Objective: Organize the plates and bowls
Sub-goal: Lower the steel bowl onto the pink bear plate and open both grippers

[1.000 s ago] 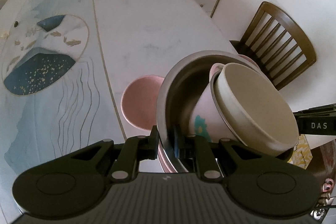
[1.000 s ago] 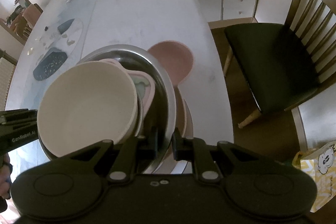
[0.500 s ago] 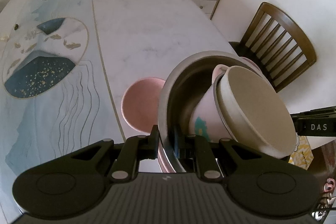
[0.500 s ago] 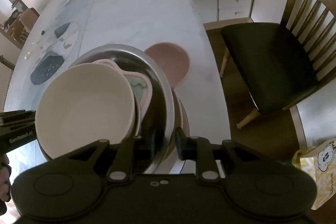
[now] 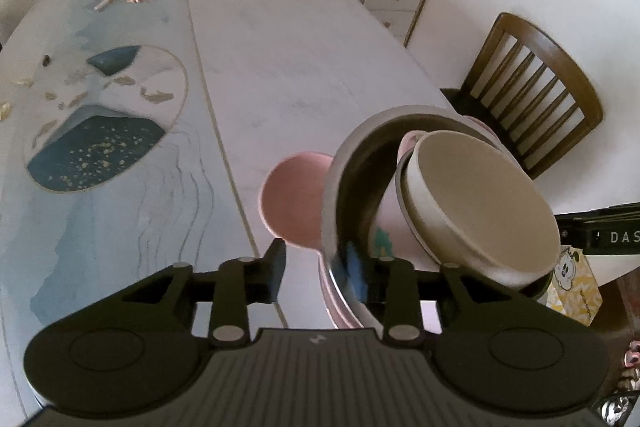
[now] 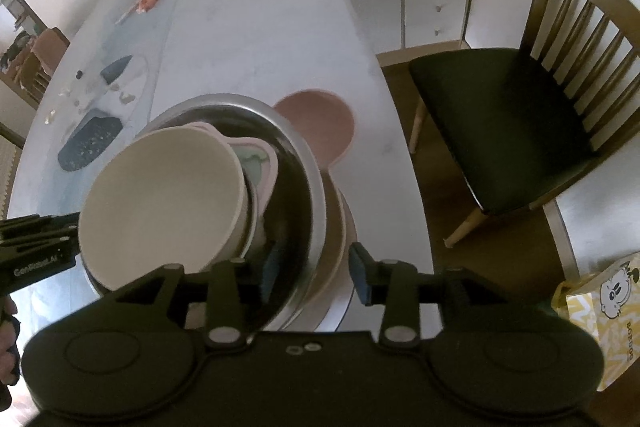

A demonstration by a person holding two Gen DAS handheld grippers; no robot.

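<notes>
White letters "DAS" stand on the right gripper's black body [image 5: 600,233] at three o'clock; "GenRobot.AI" on the left gripper's body [image 6: 36,259] at nine o'clock.

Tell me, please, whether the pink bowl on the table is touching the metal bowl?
Cannot tell. In both wrist views the metal bowl overlaps the pink bowl, hiding any contact or gap between them.

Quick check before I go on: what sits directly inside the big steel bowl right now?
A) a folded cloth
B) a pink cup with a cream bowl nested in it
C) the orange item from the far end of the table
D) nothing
B: in the steel bowl leans a pink cup with a cream bowl nested in it.
</notes>
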